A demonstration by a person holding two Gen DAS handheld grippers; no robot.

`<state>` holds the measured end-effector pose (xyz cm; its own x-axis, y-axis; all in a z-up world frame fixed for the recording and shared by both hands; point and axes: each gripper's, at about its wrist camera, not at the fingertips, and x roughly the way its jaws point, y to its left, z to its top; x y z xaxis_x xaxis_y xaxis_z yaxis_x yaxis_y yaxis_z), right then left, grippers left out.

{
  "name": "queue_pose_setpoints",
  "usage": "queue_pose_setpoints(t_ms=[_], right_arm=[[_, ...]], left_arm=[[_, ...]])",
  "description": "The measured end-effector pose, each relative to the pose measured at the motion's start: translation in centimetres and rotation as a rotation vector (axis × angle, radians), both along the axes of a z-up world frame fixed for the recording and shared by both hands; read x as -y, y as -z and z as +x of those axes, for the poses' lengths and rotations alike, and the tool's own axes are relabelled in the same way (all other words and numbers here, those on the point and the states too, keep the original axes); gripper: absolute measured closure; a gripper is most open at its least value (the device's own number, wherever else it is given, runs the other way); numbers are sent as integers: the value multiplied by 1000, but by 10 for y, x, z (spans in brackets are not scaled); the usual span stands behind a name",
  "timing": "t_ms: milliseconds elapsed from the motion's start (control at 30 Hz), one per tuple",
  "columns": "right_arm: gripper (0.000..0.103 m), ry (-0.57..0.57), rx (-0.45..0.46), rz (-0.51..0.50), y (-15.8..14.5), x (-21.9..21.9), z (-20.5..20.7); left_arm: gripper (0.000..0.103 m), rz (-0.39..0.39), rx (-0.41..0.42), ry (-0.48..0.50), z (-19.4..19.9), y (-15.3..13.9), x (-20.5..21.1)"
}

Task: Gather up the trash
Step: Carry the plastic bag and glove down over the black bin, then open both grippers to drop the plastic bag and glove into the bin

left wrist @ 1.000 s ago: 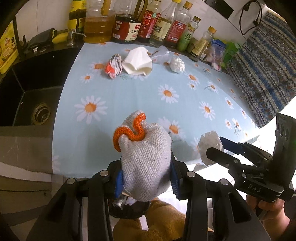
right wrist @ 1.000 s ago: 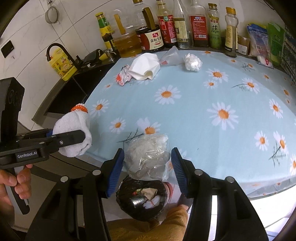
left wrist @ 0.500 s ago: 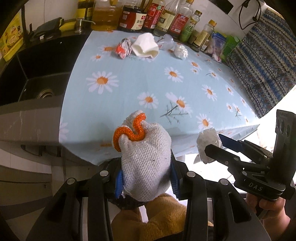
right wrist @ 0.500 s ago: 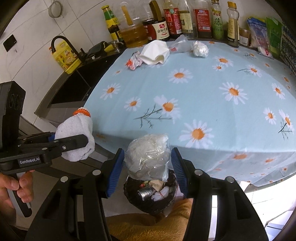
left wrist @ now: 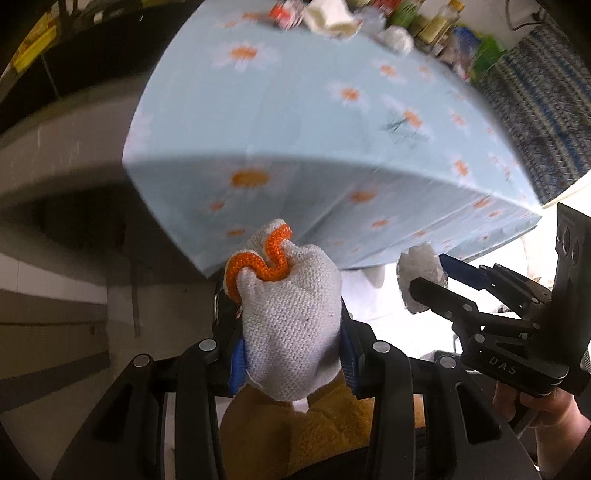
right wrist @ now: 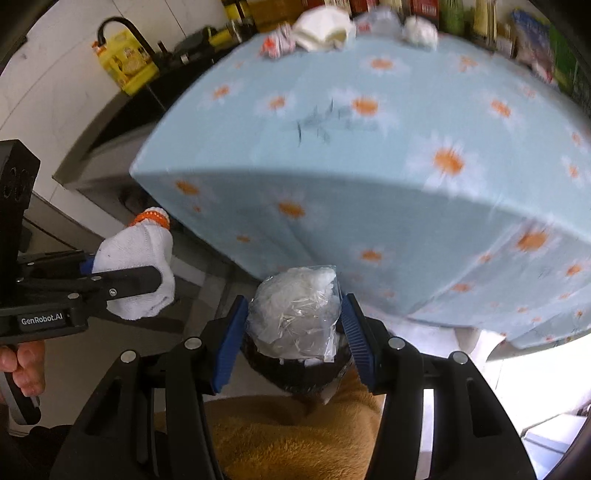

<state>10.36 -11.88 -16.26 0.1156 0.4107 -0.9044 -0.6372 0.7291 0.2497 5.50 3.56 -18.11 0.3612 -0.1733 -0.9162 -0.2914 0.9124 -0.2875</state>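
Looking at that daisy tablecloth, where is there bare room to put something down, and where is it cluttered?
The light-blue daisy-print tablecloth lies bare across its whole near and middle stretch, from the front edge back toward the trash. Crowding starts at the far edge: a red-and-white crumpled wrapper, a white folded paper wad and a white crumpled tissue ball sit before the row of bottles.
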Motion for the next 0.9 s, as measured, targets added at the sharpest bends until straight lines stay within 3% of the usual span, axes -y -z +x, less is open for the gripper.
queue_pose_setpoints(t_ms=[133,300,400,600,667,733,767,833,900], right_arm=[[50,0,-46,-31,28,-3,-1],[50,44,-187,-46,72,-3,3],[50,51,-225,-54,89,-2,2],[50,94,-295,-57,111,-2,6],[50,105,-314,-47,113,-1,9],[50,112,-317,-45,113,-2,11],[48,114,-318,-45,114,-2,13],[38,117,-319,-34,112,-4,14],[37,116,-318,-25,110,-2,16]], left_arm=[[65,-2,-60,8,-3,31,0],[65,-21,-140,11,-2,72,0],[64,-27,-181,3,-2,93,-1],[64,-45,-226,-19,7,112,0],[62,-46,-223,-18,7,112,1],[48,-42,-226,-27,7,112,-1],[46,-42,-228,-32,7,113,-2],[39,-47,-235,-46,9,114,-6],[39,-56,-231,-64,10,113,-11]])
